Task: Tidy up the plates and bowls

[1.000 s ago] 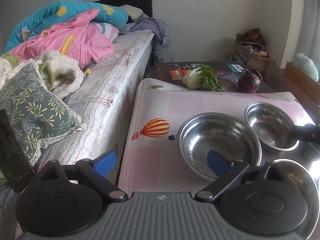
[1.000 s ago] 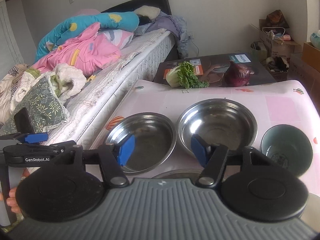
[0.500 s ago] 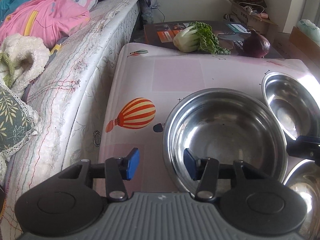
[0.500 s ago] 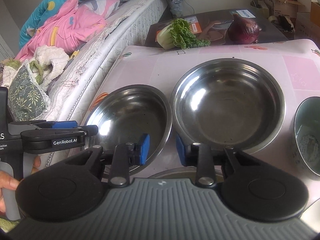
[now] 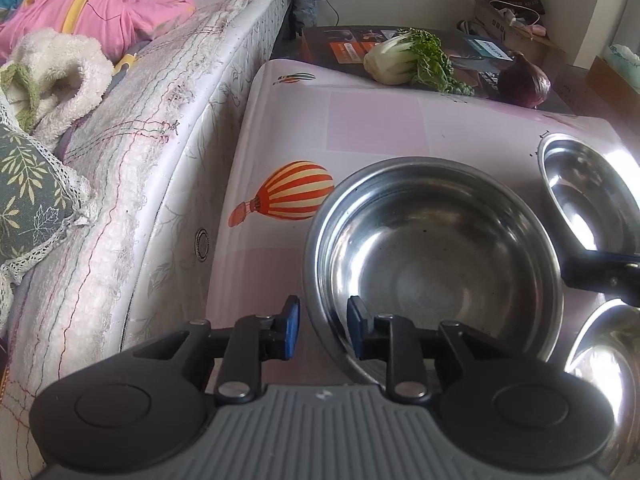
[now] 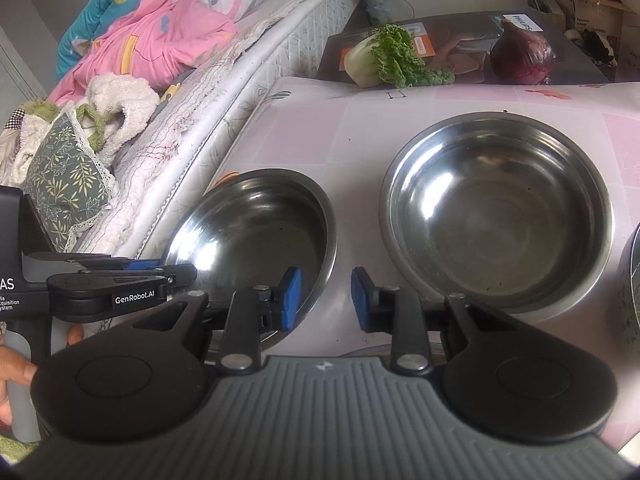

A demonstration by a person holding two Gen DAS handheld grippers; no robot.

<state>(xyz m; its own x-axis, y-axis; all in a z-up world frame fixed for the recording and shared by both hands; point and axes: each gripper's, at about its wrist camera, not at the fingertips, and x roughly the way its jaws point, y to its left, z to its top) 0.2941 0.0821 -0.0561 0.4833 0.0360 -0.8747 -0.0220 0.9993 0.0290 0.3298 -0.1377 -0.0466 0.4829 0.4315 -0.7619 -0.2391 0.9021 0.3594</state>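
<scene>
A quilted white mattress with frayed stitching fills the left side, heaped with a pink and teal duvet, a fluffy cream towel and a leaf-print cushion edged in lace. Pushed against it is a table under a smooth, glossy pink patchwork cloth printed with a striped hot-air balloon. On the cloth sits the near steel bowl, round, shallow and brightly reflective, with a second steel bowl of like shape just beside it to the right, another shiny steel rim at the near corner and a dark bowl at the right edge. Beyond the table lies a flat dark carton marked "PHILIPS", carrying a leafy cabbage and a papery red onion; open cardboard boxes stand by the white wall. The left gripper has just been closing and straddles the near bowl's left rim, one blue pad outside and one inside, a sliver of gap showing. The right gripper has likewise been narrowing, the same bowl's right rim between its pads with bare cloth visible beside one pad. "GenRobot.AI" is printed on the left tool, held by a hand.
</scene>
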